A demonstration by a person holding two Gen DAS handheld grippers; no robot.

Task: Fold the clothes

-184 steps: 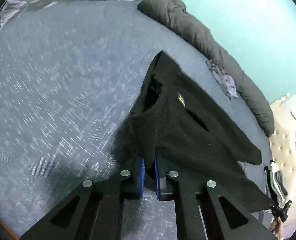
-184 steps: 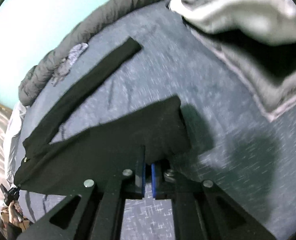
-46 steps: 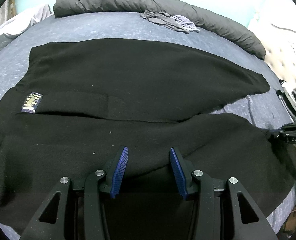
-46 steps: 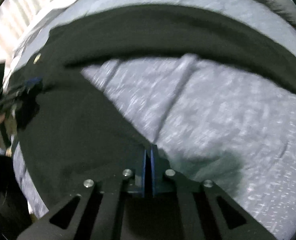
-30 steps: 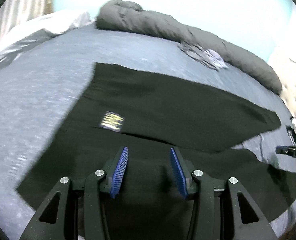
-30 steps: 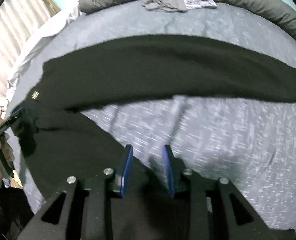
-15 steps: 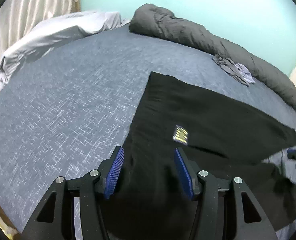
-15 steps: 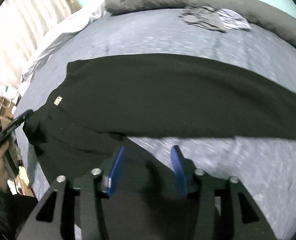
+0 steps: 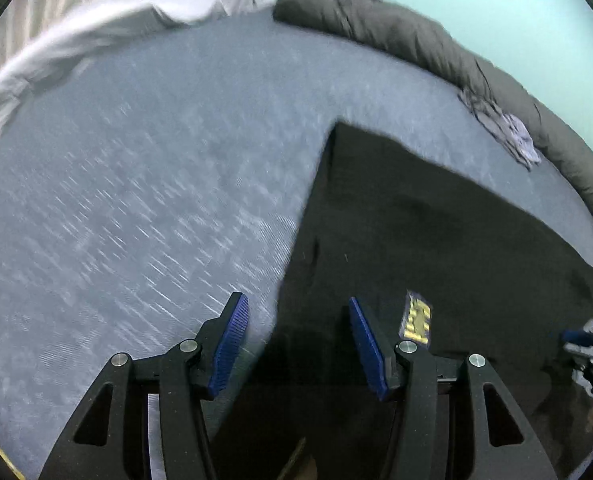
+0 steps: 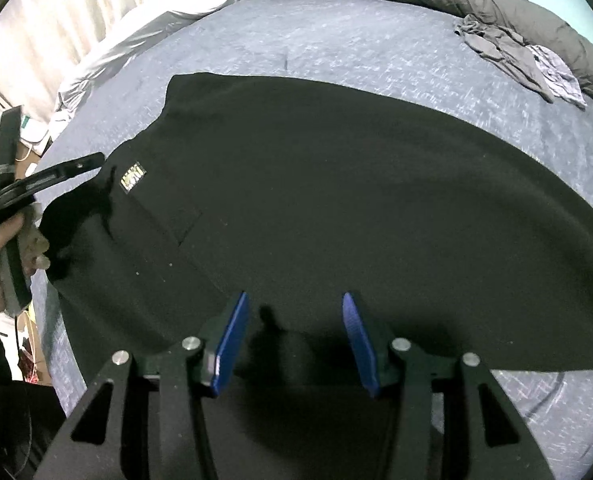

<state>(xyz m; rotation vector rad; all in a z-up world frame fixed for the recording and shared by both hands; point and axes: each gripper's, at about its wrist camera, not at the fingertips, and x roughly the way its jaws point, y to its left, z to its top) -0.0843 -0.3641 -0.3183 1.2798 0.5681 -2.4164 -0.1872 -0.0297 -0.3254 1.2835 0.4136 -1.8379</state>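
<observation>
A bed (image 9: 144, 184) with a blue-grey speckled cover is filling both views, backed by a pale turquoise wall (image 9: 476, 4). One long dark grey rolled duvet (image 9: 416, 36) is lying along the far edge of the bed, and one pale grey sheet (image 9: 108, 36) is bunching up at the far left corner. One small crumpled grey cloth (image 10: 516, 56) is sitting just beside the duvet, well apart from the main garment.

One black garment (image 10: 336, 184) is lying spread flat across the bed, with one small yellow label (image 10: 132, 171) showing on it near its left end in the right wrist view. In the left wrist view the garment is filling the right half of the frame, its straight edge running up and away over the cover.

Two grippers are in play. The left gripper (image 9: 298, 342) is hovering with its two blue pads (image 9: 228, 344) apart; the garment's edge is showing between them, and the pads are not pressing on it. The right gripper (image 10: 292, 344) is likewise holding its two blue pads (image 10: 230, 344) apart above the near edge of the garment, with nothing clamped. In the right wrist view, one hand (image 10: 0, 256) is gripping the handle of the left gripper at the garment's left end.
</observation>
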